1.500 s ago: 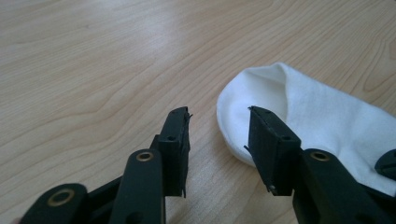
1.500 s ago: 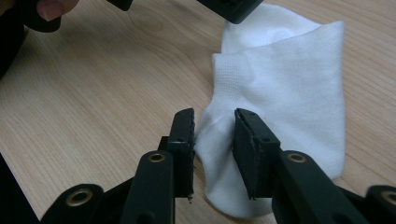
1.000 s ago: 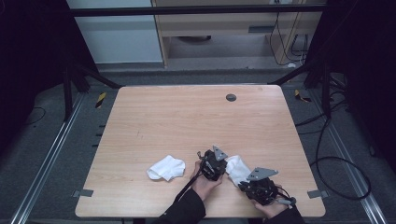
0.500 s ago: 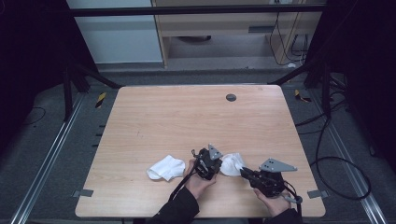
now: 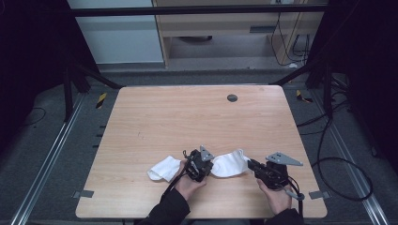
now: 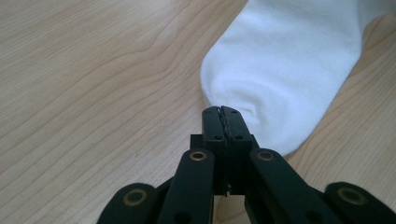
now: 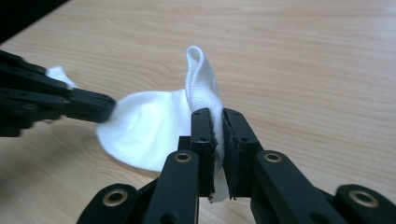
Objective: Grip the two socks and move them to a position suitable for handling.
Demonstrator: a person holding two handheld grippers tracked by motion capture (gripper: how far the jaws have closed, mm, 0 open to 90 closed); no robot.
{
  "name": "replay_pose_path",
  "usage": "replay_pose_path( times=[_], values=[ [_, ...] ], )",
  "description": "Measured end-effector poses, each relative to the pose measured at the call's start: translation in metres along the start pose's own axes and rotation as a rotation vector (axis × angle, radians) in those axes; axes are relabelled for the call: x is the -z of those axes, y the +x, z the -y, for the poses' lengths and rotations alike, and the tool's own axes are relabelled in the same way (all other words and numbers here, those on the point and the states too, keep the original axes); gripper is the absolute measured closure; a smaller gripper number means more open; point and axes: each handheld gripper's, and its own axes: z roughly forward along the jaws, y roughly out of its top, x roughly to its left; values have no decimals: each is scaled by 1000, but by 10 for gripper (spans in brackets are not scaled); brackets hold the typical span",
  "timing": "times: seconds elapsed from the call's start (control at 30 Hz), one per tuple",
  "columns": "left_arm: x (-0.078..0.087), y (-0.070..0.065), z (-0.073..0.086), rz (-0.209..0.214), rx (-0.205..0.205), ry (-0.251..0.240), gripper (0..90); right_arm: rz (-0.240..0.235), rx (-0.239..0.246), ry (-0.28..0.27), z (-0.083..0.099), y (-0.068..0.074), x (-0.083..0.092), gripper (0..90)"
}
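Table: light wooden tabletop (image 5: 187,122), with a small dark round insert (image 5: 232,98) toward 12 o'clock; all the work sits near the person's edge, at about 6 o'clock.
Held sock: white sock (image 5: 229,163) stretched between the two tools, its long axis running roughly 9 to 3 o'clock across the table; seen from the right gripper view (image 7: 154,123) it hangs just above the wood.
Second sock: another white sock (image 5: 164,169) lies loose on the table, at 9 o'clock of the left gripper and just beside it.
Left gripper: left gripper (image 5: 199,165) has its jaws pressed together on the rounded toe end (image 6: 261,84).
Right gripper: right gripper (image 5: 256,166) pinches the ribbed cuff (image 7: 201,79), which stands up above the jaws.
Key relation: the sock lies at 3 o'clock of the left tool and 9 o'clock of the right; both are equally near, one at each end.
Hard to tell: the heel side underneath is hidden, and whether the middle touches the table cannot be told.
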Motion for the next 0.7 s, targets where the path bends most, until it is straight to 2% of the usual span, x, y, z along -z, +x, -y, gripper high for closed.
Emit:
replay_pose_path(
  times=[0.1, 0.23, 0.3, 0.43, 0.53, 0.6, 0.7],
  values=[
    [1, 1, 1, -4, -1, 13, 896, 35, -2, 39, 1, -3, -6, 822],
    [1, 3, 1, -2, 8, 14, 896, 82, 39, 101, 0, -5, -15, 786],
    [0, 2, 2, -5, 5, 19, 895, 116, 60, 132, 0, -5, -19, 740],
    [-1, 2, 3, -2, 8, 21, 894, 173, 111, 131, 0, -8, -19, 664],
    [-2, 3, 4, -5, 11, 19, 893, 152, 142, 110, -3, -11, -17, 620],
    [-2, 3, 4, -5, 13, 19, 892, 137, 145, 121, -3, -13, -19, 598],
    [-2, 3, 4, -4, 16, 19, 892, 143, 166, 157, -1, -16, -27, 604]
  ],
)
